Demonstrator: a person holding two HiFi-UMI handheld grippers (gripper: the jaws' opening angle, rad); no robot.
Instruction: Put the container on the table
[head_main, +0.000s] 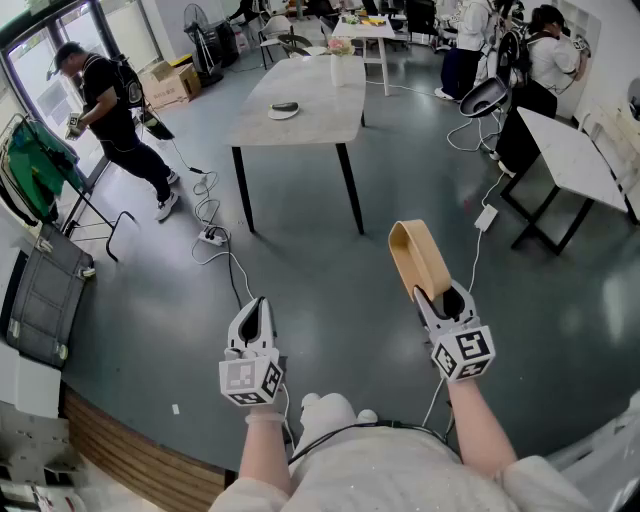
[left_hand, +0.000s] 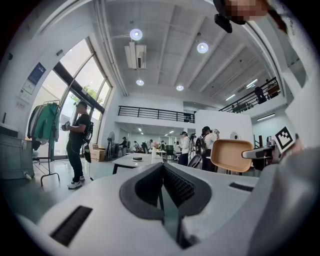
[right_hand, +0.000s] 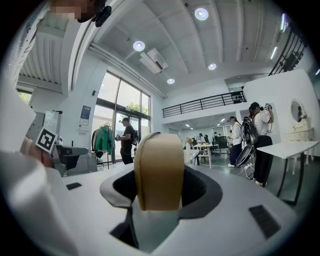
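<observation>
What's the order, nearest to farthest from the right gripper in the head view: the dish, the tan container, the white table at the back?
1. The container, clamped in the right gripper, sticking out just ahead of it.
2. The dish, on the grey table, ahead and to the left.
3. The white table, at the back, beyond the grey table.
</observation>
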